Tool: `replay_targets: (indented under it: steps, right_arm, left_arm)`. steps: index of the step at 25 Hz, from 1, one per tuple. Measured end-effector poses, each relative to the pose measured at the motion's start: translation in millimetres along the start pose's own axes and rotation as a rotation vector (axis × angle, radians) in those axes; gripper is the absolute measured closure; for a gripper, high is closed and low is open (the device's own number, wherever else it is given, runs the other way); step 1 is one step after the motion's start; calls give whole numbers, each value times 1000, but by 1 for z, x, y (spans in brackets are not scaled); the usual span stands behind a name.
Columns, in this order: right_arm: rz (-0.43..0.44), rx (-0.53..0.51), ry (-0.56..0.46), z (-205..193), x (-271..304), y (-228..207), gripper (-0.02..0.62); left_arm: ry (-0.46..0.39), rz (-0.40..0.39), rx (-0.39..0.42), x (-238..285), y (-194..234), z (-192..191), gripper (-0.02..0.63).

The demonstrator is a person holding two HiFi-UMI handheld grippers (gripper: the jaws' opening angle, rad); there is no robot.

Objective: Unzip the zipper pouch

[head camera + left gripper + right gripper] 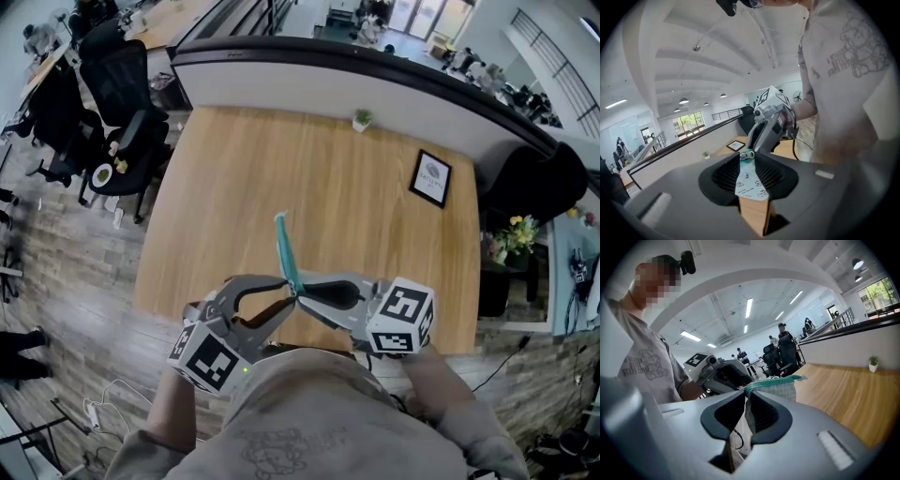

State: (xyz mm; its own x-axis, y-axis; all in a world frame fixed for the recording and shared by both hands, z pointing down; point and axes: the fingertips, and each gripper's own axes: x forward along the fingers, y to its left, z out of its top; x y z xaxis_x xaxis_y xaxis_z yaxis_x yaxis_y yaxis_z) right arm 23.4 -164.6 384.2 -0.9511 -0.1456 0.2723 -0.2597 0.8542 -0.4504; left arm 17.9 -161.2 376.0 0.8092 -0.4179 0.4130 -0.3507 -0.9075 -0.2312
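Above the wooden table (244,187) I hold a zipper pouch (284,248) edge-on, white printed fabric with a teal zipper band. My left gripper (289,296) comes in from the left and its tips pinch the pouch's near end. In the left gripper view the fabric (751,183) lies between the pads, with the metal zipper pull (748,154) right at the tips of the left gripper (748,160). My right gripper (303,292) meets it from the right. It is shut on the pouch (780,390) just below the teal band, at the right gripper's (746,393) tips.
A black-framed picture (430,178) stands at the table's far right and a small potted plant (362,119) at its back edge. Black office chairs (122,103) stand to the left. A dark chair (534,178) and flowers (516,230) are to the right.
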Motion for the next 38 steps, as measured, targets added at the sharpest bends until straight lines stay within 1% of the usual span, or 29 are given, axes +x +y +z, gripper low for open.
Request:
replay_targets:
  steps: [4, 7, 11, 13, 16, 19, 22, 23, 25, 26, 28, 32, 36, 38]
  right_arm:
    - [-1, 5, 12, -3, 0, -3, 543]
    - [-6, 6, 17, -3, 0, -5, 543]
    - [-35, -4, 37, -4, 0, -10, 543]
    - [-44, 0, 33, -4, 0, -11, 543]
    - [-47, 5, 22, -2, -1, -10, 545]
    - [-51, -9, 29, -3, 0, -9, 546]
    - [-59, -26, 34, -3, 0, -7, 548]
    - [-60, -32, 37, -3, 0, -6, 548]
    - [-53, -52, 48, -5, 3, -3, 548]
    - [-51, -64, 55, -6, 4, -1, 549]
    - [-56, -88, 66, -6, 7, 1, 549]
    - [-63, -114, 75, -6, 6, 4, 549]
    - [-71, -141, 103, -11, 5, 5, 554]
    - [-60, -151, 104, -11, 6, 7, 557]
  left_arm:
    - [-13, -9, 19, 2, -4, 5, 567]
    - [-20, 8, 15, 3, -2, 5, 575]
    - [-6, 24, 10, 5, 1, 1, 586]
    - [-11, 39, -19, 4, 4, 0, 593]
    - [-37, 60, -85, 1, 9, 0, 606]
    - [-95, 83, -143, 1, 17, 9, 607]
    - [-89, 80, -205, -1, 20, 7, 606]
    - [-74, 64, -207, -1, 18, 4, 606]
    - [-36, 29, -177, 0, 14, -2, 599]
    - [-23, 22, -163, 1, 12, -5, 589]
    - [-21, 23, -157, 1, 11, -7, 589]
    - [-35, 32, -178, -2, 12, -5, 596]
    - [-31, 15, -210, -2, 9, -7, 604]
    - [-40, 23, -248, -4, 13, -8, 604]
